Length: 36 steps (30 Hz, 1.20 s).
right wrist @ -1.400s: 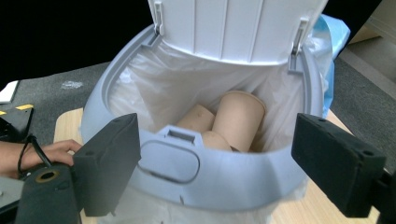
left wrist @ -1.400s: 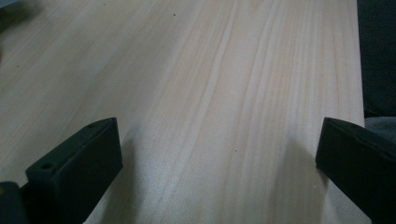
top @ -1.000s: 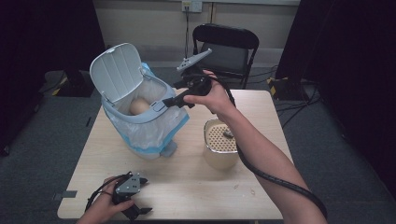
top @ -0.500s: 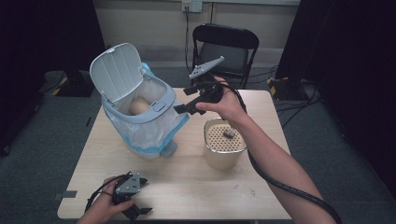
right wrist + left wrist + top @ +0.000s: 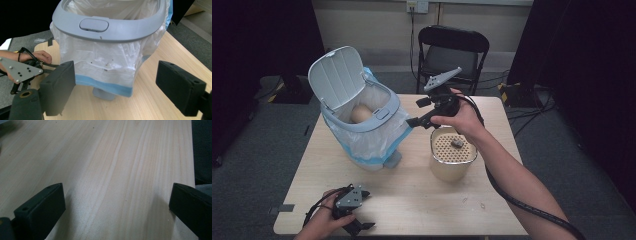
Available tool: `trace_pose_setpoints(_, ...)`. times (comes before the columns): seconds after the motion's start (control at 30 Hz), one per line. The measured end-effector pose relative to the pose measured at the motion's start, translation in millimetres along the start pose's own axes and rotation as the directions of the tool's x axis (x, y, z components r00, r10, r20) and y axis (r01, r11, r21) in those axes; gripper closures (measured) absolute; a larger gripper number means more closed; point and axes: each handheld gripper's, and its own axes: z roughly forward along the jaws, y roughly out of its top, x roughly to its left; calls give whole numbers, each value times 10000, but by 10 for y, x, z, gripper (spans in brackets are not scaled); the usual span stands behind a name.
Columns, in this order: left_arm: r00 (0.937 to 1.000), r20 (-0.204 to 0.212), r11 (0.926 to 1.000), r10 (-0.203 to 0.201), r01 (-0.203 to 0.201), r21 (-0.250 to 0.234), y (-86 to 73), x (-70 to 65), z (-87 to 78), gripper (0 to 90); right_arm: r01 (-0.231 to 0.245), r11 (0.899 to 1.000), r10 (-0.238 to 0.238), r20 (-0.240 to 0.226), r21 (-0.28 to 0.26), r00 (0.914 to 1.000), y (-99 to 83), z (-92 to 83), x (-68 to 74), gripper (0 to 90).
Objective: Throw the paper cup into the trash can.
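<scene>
My right gripper [image 5: 416, 112] hangs in the air over the far middle of the worktop [image 5: 412, 200], its jaws standing wide apart with nothing between them; it points toward the bin [image 5: 362, 117], which lies just beyond its tips, to their left in the high view, and in the right gripper view the grey rim [image 5: 110, 27] with its oval latch button [image 5: 94, 25] sits square ahead and a little above the jaws; the white liner bag [image 5: 105, 60] with its blue hem hangs below that rim; the lid [image 5: 334, 75] stands tipped up and back at the bin's far side, and a tan rounded thing [image 5: 361, 114] lies inside; the beige perforated canister [image 5: 453, 157] sits under my right wrist, apart from the bin; my right hand is far the nearer one, I judge, for any work on the rim or lid; my left gripper [image 5: 354, 226] rests low at the near left edge of the worktop, well apart from the bin, its jaws open and empty over bare wood [image 5: 112, 170]; I can read no brand, label or writing anywhere on the bin, bag or canister.
</scene>
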Motion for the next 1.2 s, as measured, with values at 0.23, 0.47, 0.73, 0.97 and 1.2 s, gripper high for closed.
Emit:
trace_pose_setpoints(0.23,10000,1,10000,-3,3,0,0,0,0,0,-80,10000,80,14,19,10000,-101,-40,-2,155)
trace_pose_setpoints(0.47,10000,2,10000,-1,1,0,0,0,0,0,-150,9999,150,41,20,9999,-199,-78,5,154)
trace_pose_setpoints(0.73,10000,17,10000,-1,1,-8,0,1,1,0,-221,9998,221,62,-24,9997,-313,-146,13,148)
trace_pose_setpoints(0.97,10000,7,10000,-9,9,-35,-2,0,4,0,-336,9994,337,116,-86,9994,-435,-206,15,147)
trace_pose_setpoints(1.2,10000,24,10000,-29,29,-31,-2,-1,4,0,-477,9988,478,241,-67,9986,-562,-280,23,146)
